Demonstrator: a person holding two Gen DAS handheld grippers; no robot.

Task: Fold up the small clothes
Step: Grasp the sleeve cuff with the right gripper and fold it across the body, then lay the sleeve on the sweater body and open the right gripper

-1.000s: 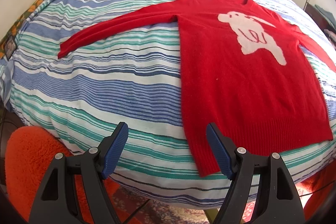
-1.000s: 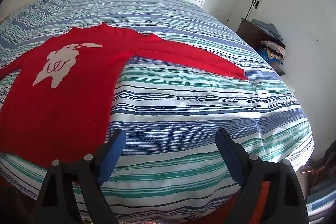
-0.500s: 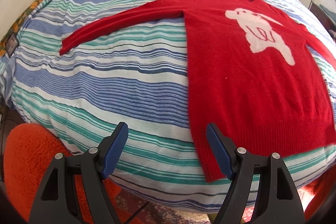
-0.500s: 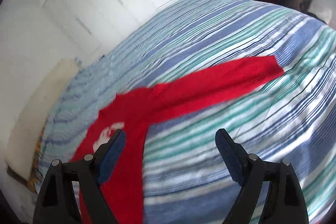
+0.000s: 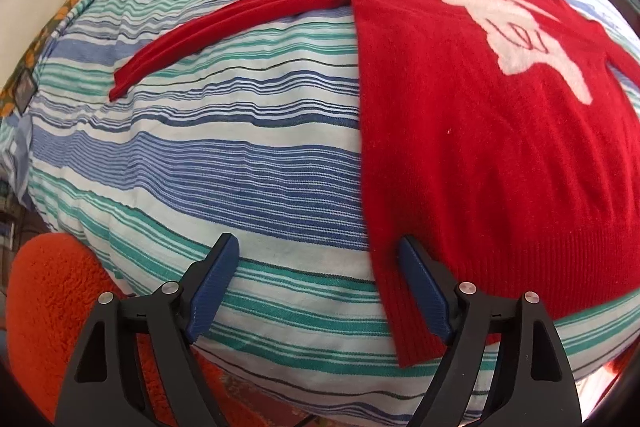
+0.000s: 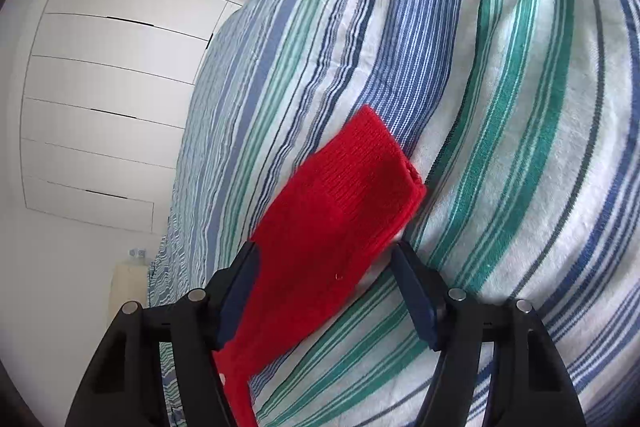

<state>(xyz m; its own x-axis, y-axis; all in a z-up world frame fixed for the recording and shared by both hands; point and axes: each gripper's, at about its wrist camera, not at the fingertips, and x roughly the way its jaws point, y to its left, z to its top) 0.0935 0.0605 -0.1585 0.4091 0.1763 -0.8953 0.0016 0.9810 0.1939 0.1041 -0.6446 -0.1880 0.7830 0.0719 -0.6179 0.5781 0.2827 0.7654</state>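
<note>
A red sweater (image 5: 472,131) with a white animal figure lies flat, face up, on the striped bed; one sleeve (image 5: 224,27) stretches out to the left. My left gripper (image 5: 320,283) is open and empty, just in front of the sweater's lower left hem corner (image 5: 408,331). In the right wrist view the other sleeve's cuff (image 6: 360,183) lies on the bedcover. My right gripper (image 6: 324,287) is open, with the sleeve between its blue pads (image 6: 412,291). I cannot tell whether the pads touch it.
The bed has a blue, green and white striped cover (image 5: 240,163). An orange fluffy rug (image 5: 48,307) lies on the floor at the bed's near left corner. White wardrobe doors (image 6: 104,99) stand behind the bed.
My right gripper swung from a wide view of the bed down and close to the right sleeve's cuff, rolling on its side. My left gripper moved a little closer to the hem corner.
</note>
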